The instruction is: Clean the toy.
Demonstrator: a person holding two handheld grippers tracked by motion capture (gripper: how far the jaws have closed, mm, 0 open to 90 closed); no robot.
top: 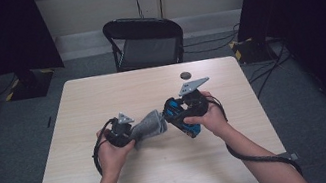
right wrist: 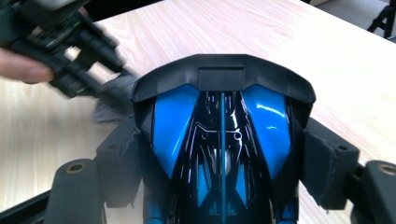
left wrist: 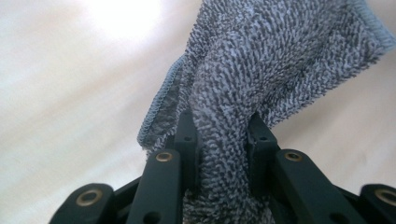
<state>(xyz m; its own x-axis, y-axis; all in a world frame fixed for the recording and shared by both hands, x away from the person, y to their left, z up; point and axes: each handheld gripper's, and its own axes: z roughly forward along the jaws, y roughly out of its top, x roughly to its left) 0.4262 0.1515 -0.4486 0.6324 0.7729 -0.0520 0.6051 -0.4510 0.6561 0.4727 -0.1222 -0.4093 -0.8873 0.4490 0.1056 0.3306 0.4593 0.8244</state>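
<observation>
The high view is dim and soft, its corners black. Beyond the left gripper point(left wrist: 219, 154), glare bleaches the bench point(left wrist: 70, 93) — close cloth point(left wrist: 280, 60) sharp. Ahead of the right gripper point(right wrist: 224, 154), the other gripper point(right wrist: 60, 46) blurs — highlights streak the blue toy car point(right wrist: 224, 140).

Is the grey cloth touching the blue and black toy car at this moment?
Cannot tell. In the high view the grey cloth reaches toward the toy car, but the meeting place is too small. In the right gripper view the car's front hides it.
</observation>
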